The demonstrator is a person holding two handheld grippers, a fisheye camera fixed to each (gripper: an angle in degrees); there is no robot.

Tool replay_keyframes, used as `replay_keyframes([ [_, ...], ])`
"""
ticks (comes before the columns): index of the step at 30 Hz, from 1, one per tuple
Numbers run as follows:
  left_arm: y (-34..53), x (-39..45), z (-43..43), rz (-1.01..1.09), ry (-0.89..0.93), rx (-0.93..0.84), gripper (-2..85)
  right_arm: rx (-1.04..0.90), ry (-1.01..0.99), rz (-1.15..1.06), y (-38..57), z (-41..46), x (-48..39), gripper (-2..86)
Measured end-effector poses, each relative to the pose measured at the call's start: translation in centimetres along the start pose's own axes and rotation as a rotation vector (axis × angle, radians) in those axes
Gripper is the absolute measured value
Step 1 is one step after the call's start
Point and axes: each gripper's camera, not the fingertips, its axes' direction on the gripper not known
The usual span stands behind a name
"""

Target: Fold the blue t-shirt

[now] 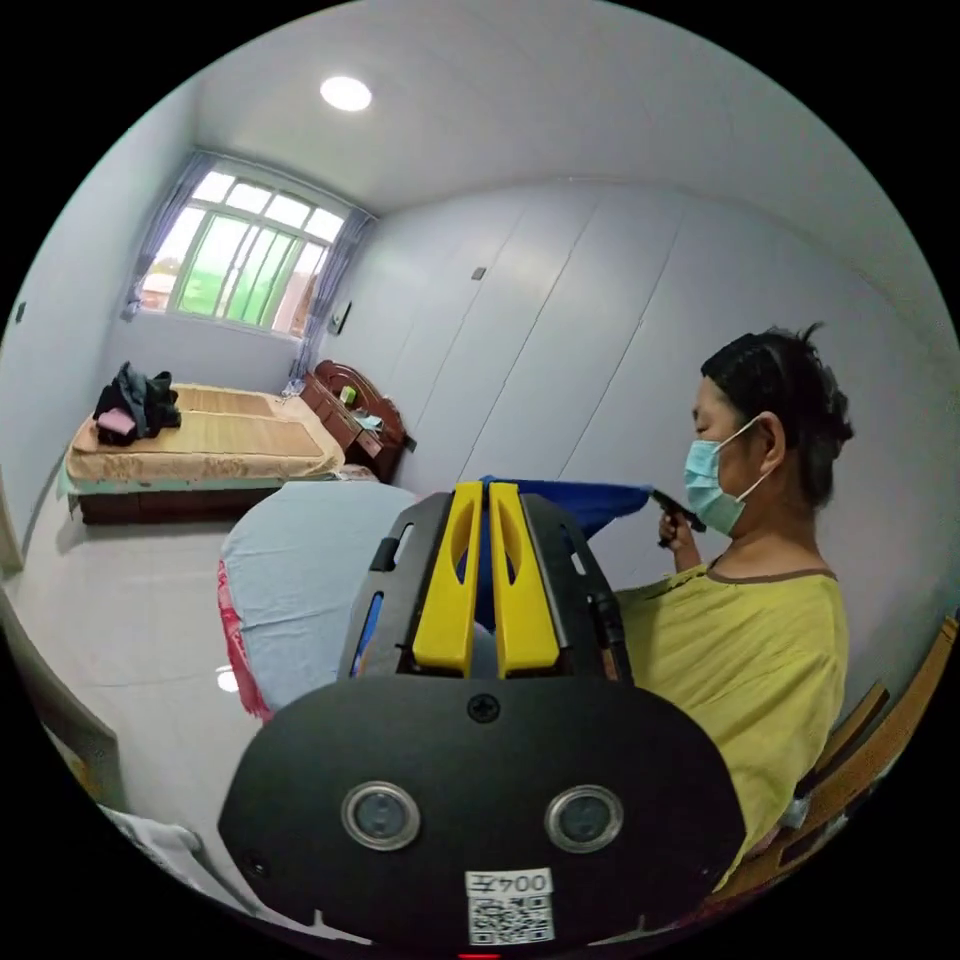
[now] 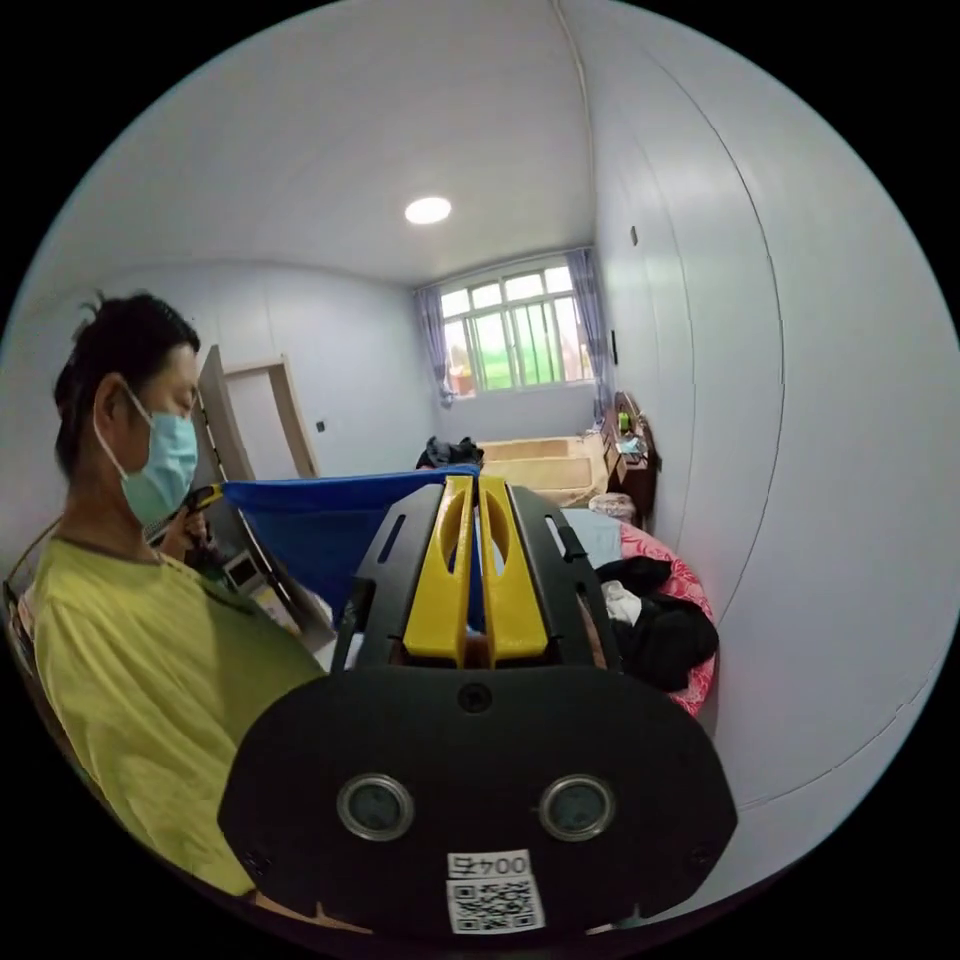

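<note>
A blue t-shirt is held up in the air in front of a seated person in a yellow top, stretched taut between two hand-held grippers. In the left gripper view, the left gripper is seen with its yellow jaws drawn together on one end of the shirt's upper edge, a strip of blue cloth pinched between them. In the right gripper view, the right gripper is likewise clamped on the opposite end of that edge, with blue fabric showing in the narrow slot between its jaws. The garment is a deep, plain blue, and its top edge is pulled into a nearly straight line. From that edge the cloth hangs down as a flat sheet, with a few soft creases running through it. The long axis of the stretched edge runs from one gripper to the other, across the person's chest at about chin height. In each view the far end of the shirt is seen reaching the opposite gripper, gripped in the person's hand beside the face mask. Below the shirt, a round table under a pale blue cover is seen, with dark clothes heaped on its red-patterned edge. A bed stands under the window at the far end of the room.
</note>
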Motion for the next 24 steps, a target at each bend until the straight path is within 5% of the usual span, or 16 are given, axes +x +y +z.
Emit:
replay_keyframes([
  [4,-4.4,-2.4,5.2,-0.008,-0.031,-0.13,1.1,-0.078,0.017,0.031,-4.4,6.9,1.7,-0.8],
  [12,-9.7,-17.8,20.5,-0.245,-0.136,-0.318,1.0,-0.484,0.076,0.152,-10.9,35.2,11.9,-0.8],
  [17,-16.3,-21.0,24.6,-0.273,-0.198,-0.209,0.9,-0.419,0.135,0.136,-19.0,42.4,13.3,-0.8],
  [24,-29.4,-12.0,20.3,0.07,-0.418,-0.098,1.1,-0.194,0.201,-0.01,-31.2,39.1,10.9,-0.8],
])
